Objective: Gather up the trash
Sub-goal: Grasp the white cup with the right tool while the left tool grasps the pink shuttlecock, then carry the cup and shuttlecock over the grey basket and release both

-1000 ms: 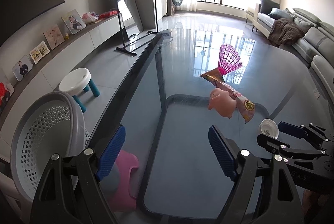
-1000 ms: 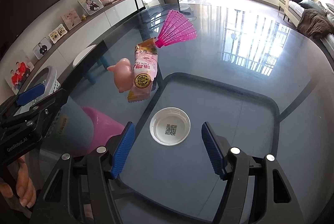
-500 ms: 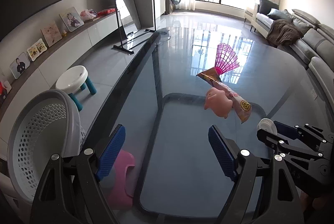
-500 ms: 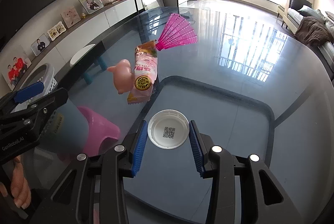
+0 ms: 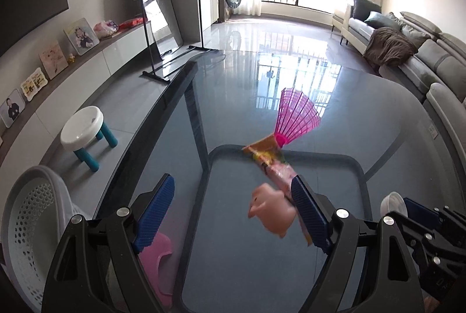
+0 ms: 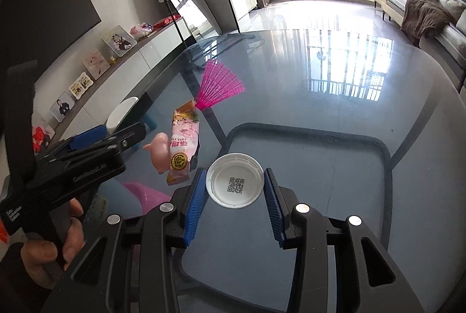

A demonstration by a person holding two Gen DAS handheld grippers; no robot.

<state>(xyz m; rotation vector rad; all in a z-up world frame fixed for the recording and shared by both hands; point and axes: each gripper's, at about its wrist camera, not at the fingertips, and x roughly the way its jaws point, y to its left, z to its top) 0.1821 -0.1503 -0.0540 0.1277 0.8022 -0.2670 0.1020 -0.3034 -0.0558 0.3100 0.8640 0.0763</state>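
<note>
Glass table (image 6: 335,114) in living room | right claw (image 6: 234,190) clamps white lid (image 6: 234,180) | left claw (image 5: 233,211) wide, empty

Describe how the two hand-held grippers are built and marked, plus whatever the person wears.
Both the left hand-held gripper and right hand-held gripper have black angular frames, silver screws and ribbed blue pads. White lettering marks the left one's side. A dark sleeve covers the wrist.

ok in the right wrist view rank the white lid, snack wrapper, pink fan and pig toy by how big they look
1. snack wrapper and white lid, close; the lid is nearer, so unsure
2. pink fan
3. pig toy, partly hidden by the wrapper
</note>
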